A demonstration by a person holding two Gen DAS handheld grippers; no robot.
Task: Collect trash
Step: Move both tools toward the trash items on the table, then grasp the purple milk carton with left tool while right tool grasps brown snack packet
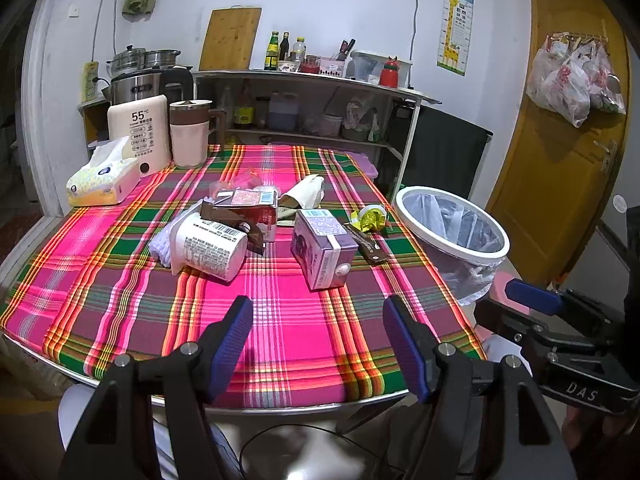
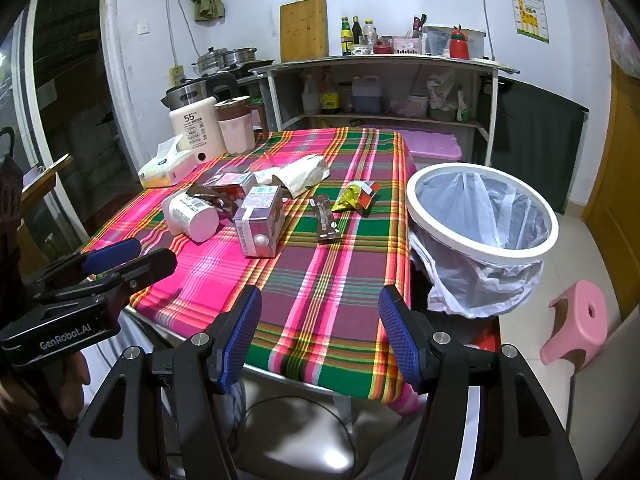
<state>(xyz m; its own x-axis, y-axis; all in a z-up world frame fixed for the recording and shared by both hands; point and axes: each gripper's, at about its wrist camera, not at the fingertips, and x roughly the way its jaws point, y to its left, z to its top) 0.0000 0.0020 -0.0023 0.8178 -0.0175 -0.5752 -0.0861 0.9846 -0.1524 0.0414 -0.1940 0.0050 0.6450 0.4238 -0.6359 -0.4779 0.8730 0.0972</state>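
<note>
2 grippers, the left gripper (image 1: 318, 344) and right gripper (image 2: 320, 334), hang wide open and empty at the near edge of the table (image 1: 120, 280). A purple carton (image 1: 322, 248), white cup (image 1: 210, 246) and wrappers (image 1: 370, 218) lie mid-table; the bin (image 2: 482, 216) stands just beside its right edge.

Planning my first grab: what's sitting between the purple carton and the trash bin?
A brown wrapper lies between the purple carton and the trash bin, clearest in the right wrist view.
</note>
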